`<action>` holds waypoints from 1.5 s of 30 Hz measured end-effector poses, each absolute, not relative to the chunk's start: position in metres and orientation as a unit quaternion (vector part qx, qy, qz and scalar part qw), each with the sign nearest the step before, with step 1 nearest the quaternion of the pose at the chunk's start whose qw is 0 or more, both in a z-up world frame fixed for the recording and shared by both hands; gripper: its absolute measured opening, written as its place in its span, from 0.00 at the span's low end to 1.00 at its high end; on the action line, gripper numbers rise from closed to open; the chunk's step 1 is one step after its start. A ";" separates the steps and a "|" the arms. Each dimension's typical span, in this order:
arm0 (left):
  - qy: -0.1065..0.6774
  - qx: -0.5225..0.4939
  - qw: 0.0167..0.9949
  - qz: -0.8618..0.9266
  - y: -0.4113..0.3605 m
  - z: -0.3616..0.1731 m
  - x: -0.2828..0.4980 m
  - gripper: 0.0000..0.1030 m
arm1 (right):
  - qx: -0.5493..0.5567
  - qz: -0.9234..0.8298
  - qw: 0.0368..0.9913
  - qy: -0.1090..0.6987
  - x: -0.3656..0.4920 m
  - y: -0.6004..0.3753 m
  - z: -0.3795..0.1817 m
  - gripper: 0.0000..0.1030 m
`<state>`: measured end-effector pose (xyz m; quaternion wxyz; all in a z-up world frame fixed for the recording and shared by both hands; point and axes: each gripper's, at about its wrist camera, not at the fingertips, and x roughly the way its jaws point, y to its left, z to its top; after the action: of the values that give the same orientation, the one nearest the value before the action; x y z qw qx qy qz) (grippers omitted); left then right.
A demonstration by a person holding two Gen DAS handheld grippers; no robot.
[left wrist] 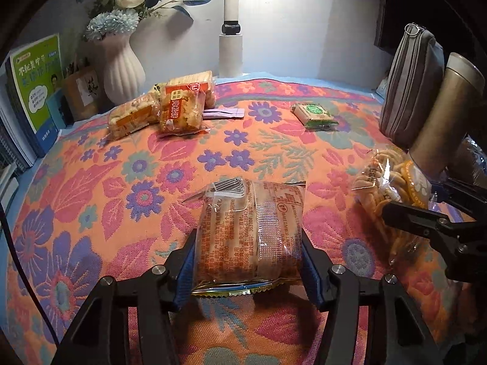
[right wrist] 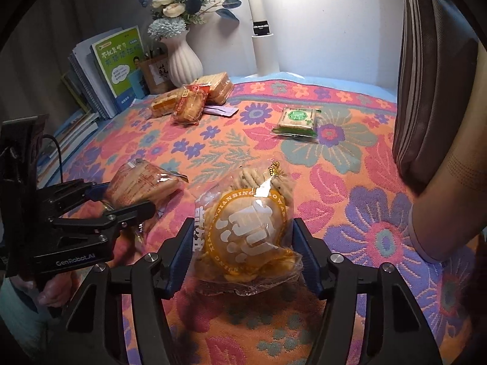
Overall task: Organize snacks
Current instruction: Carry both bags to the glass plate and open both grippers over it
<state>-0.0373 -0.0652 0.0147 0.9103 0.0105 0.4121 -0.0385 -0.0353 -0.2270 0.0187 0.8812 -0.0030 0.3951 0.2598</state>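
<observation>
My left gripper (left wrist: pixel 248 261) clamps an orange biscuit packet (left wrist: pixel 249 231); my right gripper (right wrist: pixel 243 252) clamps a clear bag of biscuit sticks (right wrist: pixel 246 228). Both sit low over the floral cloth (left wrist: pixel 121 188), nearer me than the white vase (left wrist: pixel 121 67), where three packets (left wrist: pixel 170 109) lie.

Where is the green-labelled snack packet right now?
The green-labelled snack packet lies alone on the floral cloth, far right of centre in both views, near the grey zip pouch.

"GenRobot.AI" on left gripper (right wrist: pixel 121 210)
</observation>
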 end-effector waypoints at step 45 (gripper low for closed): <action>0.378 0.060 0.885 -0.263 -0.469 0.140 0.031 0.66 | 0.231 0.034 0.914 0.332 -0.108 -0.587 0.070 0.70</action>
<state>0.0309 -0.4694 0.1402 0.8854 0.0597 0.3785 -0.2631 -0.1081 -0.5869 0.0701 0.9141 0.2306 0.3316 0.0345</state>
